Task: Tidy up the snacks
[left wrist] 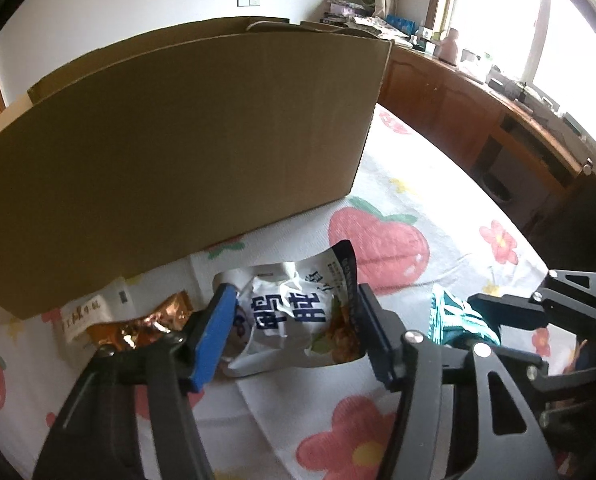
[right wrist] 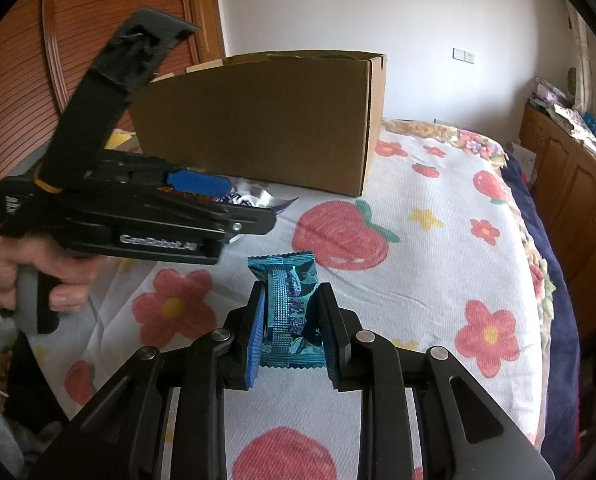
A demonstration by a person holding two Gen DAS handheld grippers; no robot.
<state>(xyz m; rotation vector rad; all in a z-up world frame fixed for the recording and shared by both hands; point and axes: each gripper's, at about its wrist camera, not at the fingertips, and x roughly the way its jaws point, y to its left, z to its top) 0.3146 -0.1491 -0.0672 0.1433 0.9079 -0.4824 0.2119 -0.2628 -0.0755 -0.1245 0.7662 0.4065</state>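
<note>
My left gripper (left wrist: 293, 300) is shut on a white snack bag with blue characters (left wrist: 298, 316), held just in front of a brown cardboard box (left wrist: 177, 140). A golden-brown foil snack (left wrist: 137, 326) and a white packet (left wrist: 83, 314) lie on the bedsheet by the box's base. My right gripper (right wrist: 291, 312) is shut on a blue foil snack pack (right wrist: 287, 308), held over the sheet. In the right wrist view the left gripper (right wrist: 233, 208) is at the left, near the box (right wrist: 257, 128). The right gripper shows at the right of the left wrist view (left wrist: 474, 308).
The floral strawberry-print bedsheet (right wrist: 438, 240) covers the bed. A wooden cabinet (left wrist: 478, 100) with clutter runs along the window wall on the right. A wooden door (right wrist: 25, 60) stands at the left. The bed's edge drops off at the right.
</note>
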